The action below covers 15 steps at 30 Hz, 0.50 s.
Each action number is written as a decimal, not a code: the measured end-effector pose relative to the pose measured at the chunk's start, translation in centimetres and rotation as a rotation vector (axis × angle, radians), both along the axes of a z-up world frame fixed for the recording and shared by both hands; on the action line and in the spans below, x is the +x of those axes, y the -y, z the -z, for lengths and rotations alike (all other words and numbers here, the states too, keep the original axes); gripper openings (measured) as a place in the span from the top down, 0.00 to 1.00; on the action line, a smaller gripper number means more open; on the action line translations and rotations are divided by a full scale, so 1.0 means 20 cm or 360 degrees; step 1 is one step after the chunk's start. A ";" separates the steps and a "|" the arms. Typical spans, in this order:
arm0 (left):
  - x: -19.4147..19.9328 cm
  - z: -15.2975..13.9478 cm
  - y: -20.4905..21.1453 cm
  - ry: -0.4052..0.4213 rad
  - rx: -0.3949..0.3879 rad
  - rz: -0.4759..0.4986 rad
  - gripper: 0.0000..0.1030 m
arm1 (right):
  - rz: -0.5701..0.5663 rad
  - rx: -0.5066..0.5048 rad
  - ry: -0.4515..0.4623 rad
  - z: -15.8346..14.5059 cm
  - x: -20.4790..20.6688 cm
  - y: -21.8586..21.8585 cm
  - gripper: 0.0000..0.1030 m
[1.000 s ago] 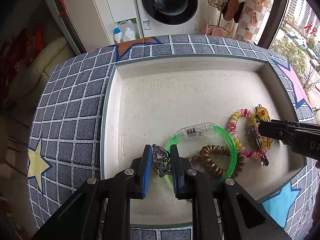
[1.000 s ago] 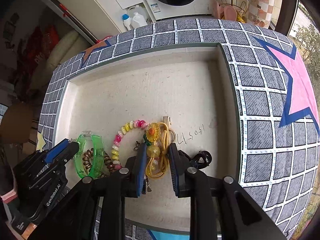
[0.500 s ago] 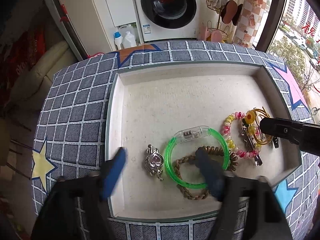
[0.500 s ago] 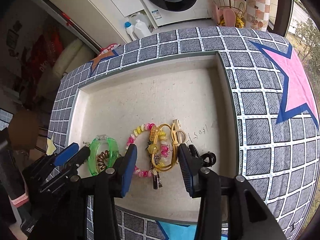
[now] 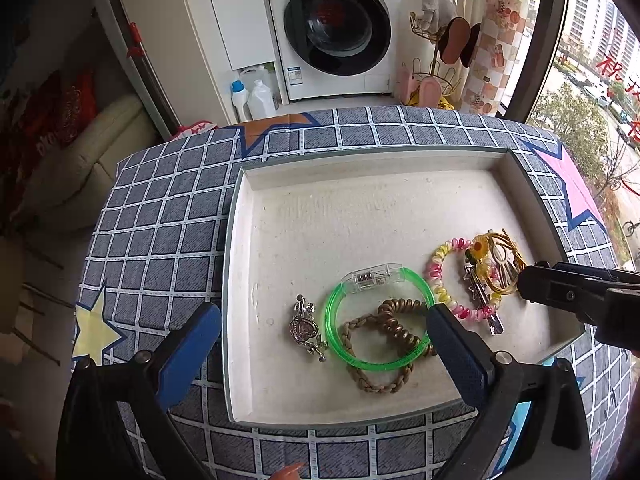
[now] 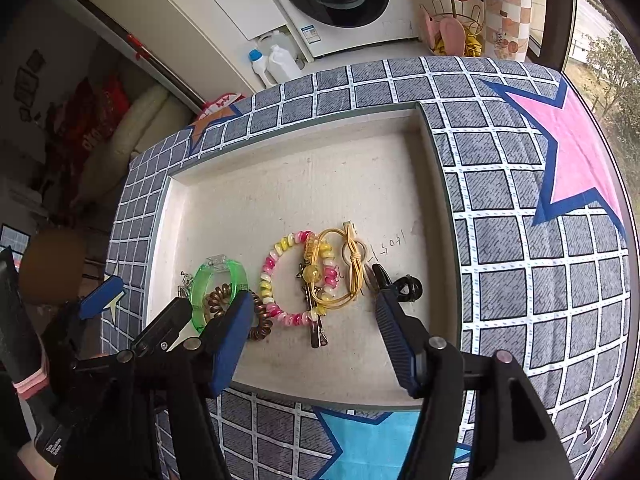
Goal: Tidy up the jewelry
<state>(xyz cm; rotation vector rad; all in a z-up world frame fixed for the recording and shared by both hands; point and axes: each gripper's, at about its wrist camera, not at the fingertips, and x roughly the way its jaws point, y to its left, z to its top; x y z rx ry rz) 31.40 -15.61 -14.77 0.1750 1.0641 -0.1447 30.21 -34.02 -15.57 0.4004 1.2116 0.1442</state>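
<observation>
Both my grippers let go since a second ago: left gripper (image 5: 320, 328) jaws now wide open, silver brooch (image 5: 306, 330) lying in the white tray (image 5: 240, 280) beside the green bangle (image 5: 378, 320). Right gripper (image 6: 316, 320) jaws opening, nothing pinched; yellow hair tie (image 6: 340, 268) rests on the bead bracelet (image 6: 280, 280) in the tray, on the checked counter (image 6: 520, 240).

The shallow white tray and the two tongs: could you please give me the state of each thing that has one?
Shallow white tray: holds all the jewelry, far half bare.
Clear green plastic bangle: flat, overlapping the brown coil.
Brown spiral hair tie: lying partly inside the bangle.
Silver heart brooch: lying free, released.
Left tongs: wide open, empty.
Right tongs: opening, gripping nothing.
Washing machine door: shut.
</observation>
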 end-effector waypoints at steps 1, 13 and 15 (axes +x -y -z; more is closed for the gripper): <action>-0.01 0.00 0.00 -0.0001 0.0005 -0.0002 0.00 | -0.0001 -0.0004 -0.0002 0.00 -0.01 0.00 0.35; -0.31 -0.09 -0.09 -0.0031 0.0022 0.0023 0.00 | 0.0003 -0.0038 -0.0023 -0.06 -0.24 -0.03 0.22; -0.38 -0.11 -0.12 -0.0040 0.0040 0.0018 0.00 | 0.0012 -0.0055 -0.0032 -0.05 -0.32 -0.04 0.20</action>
